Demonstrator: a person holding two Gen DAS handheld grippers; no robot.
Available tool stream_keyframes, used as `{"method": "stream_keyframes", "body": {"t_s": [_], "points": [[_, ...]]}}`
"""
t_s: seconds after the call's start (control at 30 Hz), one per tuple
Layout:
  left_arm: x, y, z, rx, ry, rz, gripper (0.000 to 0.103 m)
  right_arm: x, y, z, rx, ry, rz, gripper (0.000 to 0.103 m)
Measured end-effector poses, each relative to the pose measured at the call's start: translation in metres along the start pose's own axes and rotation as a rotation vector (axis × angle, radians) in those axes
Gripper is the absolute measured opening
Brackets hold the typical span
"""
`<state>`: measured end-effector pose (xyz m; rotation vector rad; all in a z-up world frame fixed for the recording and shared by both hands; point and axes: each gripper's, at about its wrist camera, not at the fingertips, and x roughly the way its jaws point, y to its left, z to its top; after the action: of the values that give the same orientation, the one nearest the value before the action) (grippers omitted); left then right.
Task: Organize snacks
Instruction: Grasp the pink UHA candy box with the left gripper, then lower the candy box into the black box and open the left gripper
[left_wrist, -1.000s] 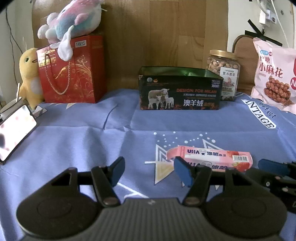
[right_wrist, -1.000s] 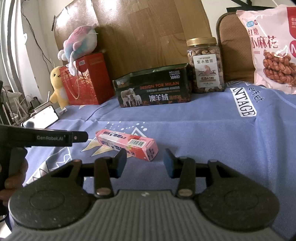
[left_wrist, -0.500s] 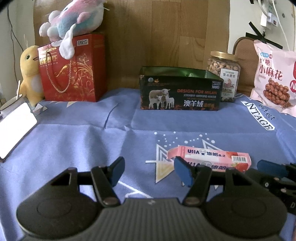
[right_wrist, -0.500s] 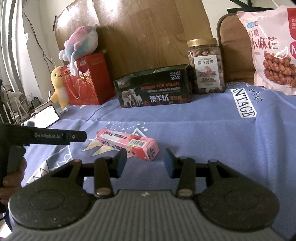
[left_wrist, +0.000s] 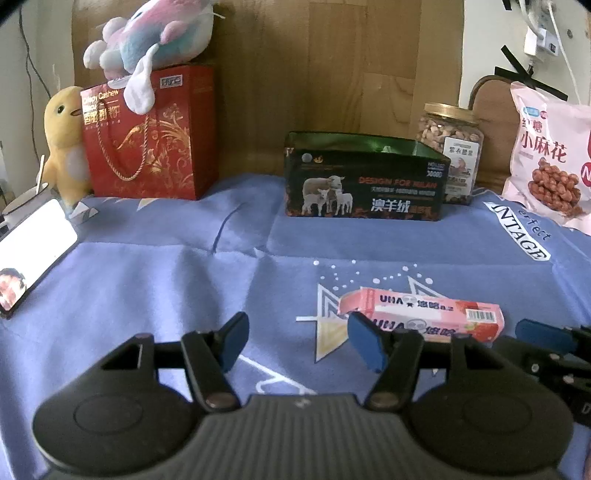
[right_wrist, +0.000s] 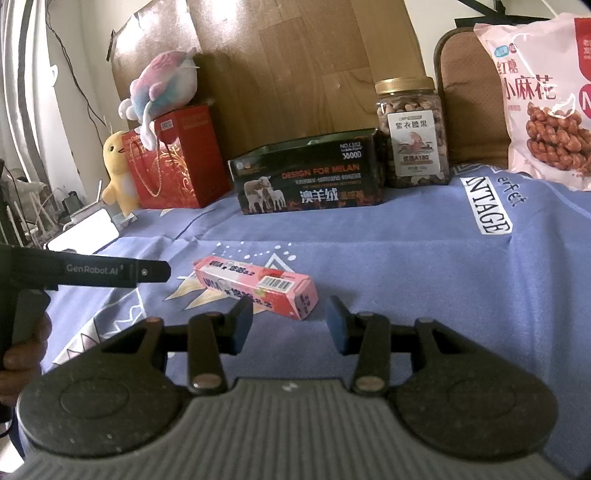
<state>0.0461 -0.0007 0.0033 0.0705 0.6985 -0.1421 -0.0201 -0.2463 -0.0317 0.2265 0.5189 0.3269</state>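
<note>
The right gripper (right_wrist: 290, 323) hangs low over the blue cloth (right_wrist: 406, 258) with its jaws parted and nothing between them. Just ahead of its fingertips, a little toward its left finger, lies the pink candy box (right_wrist: 255, 286), flat on the cloth and slanted, its near end pointing at the gap between the fingers. The left gripper (left_wrist: 295, 341) is likewise released and empty; the same pink candy box (left_wrist: 421, 315) lies just beyond its right finger, off to that side rather than in line with the gap.

The step in hand looks like the approach to a first pick: the box has yet to be gripped by either tool. The right gripper seems the better placed, so the next move probably calls for easing it forward and down until the fingers straddle the box's narrow width, then closing.

Farther out, well beyond both grippers, an open dark green tin (right_wrist: 308, 173) stands at the back of the cloth, a likely place for the snack. Whether it already holds anything cannot be told from this low angle.
</note>
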Motion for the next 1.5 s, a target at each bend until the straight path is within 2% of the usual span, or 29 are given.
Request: {"method": "stream_keyframes", "body": {"t_s": [0.53,0.83,1.0,1.17,1.23,1.3,1.33,1.37,1.4,1.5], "points": [[0.003,0.007,-0.001,-0.004,0.004,0.005,0.063,0.001,0.002,-0.001,-0.004,0.001,0.000,0.047],[0.002,0.020,0.009,-0.019,-0.008,0.002,0.066,0.005,0.000,0.000,0.007,0.035,0.003,0.047],[0.003,0.031,0.024,-0.049,-0.007,-0.062,0.066,0.004,-0.004,0.006,0.033,0.077,0.044,0.047],[0.021,0.015,0.035,-0.010,0.029,-0.103,0.067,0.005,0.001,0.012,-0.035,0.092,0.047,0.047],[0.033,0.007,0.033,0.001,0.067,-0.113,0.066,0.009,0.002,0.014,-0.070,0.100,0.046,0.047],[0.041,-0.002,0.027,0.003,0.101,-0.168,0.064,0.015,0.003,0.016,-0.100,0.107,0.041,0.046],[0.041,-0.004,0.024,-0.005,0.103,-0.222,0.050,0.020,0.002,0.016,-0.105,0.121,0.049,0.045],[0.040,-0.006,0.024,-0.020,0.124,-0.307,0.041,0.025,0.002,0.016,-0.104,0.145,0.063,0.043],[0.039,-0.007,0.025,-0.032,0.141,-0.331,0.040,0.027,0.003,0.016,-0.109,0.144,0.055,0.041],[0.039,-0.010,0.033,-0.008,0.127,-0.299,0.040,0.032,0.006,0.023,-0.136,0.137,0.037,0.038]]}}
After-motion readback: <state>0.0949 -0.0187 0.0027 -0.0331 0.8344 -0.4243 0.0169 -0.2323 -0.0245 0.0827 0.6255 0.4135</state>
